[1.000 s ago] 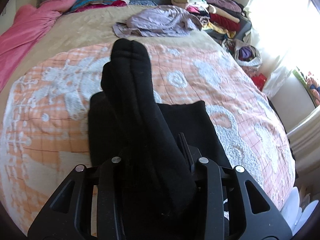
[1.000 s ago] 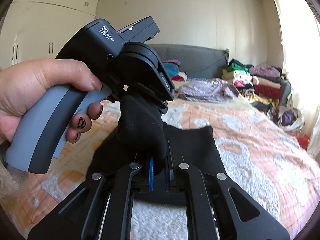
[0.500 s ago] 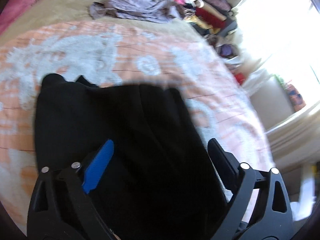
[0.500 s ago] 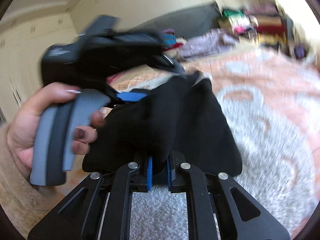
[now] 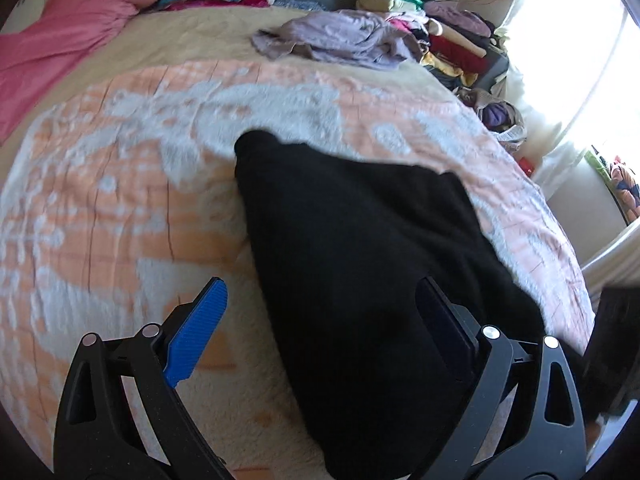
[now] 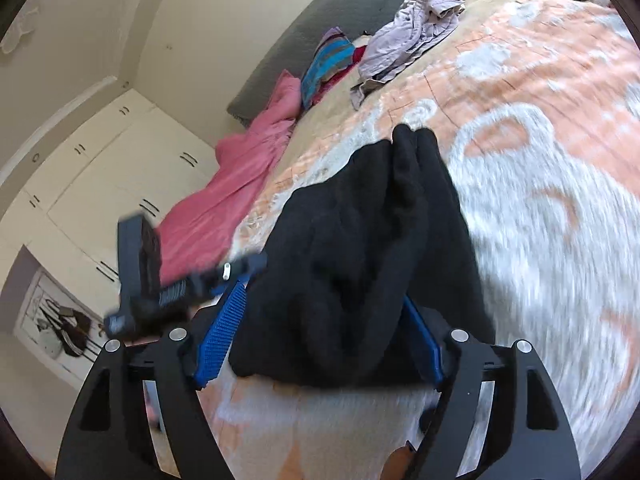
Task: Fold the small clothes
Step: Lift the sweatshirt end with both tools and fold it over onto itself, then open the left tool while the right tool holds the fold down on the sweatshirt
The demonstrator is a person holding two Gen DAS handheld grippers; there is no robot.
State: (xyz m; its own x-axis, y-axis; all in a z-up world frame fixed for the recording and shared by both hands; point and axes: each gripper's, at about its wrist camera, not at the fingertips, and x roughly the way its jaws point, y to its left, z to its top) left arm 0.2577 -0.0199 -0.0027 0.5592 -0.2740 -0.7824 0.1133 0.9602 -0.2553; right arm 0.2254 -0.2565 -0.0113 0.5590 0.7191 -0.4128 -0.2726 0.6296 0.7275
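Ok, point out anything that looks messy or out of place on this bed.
The lilac garment lies crumpled in a heap near the far end of the bed, not folded. The pink cloth sprawls loose along the bed's edge. The black garment lies bunched and uneven between the open right claw.

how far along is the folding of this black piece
Done: the black garment lies doubled over on the orange-and-white blanket, looking at least partly folded. In hand: nothing gripped; the left gripper and right gripper are both open, fingers either side of the cloth. Left: whether another fold is needed I cannot tell; the crumpled lilac garment farther up the bed is unfolded.
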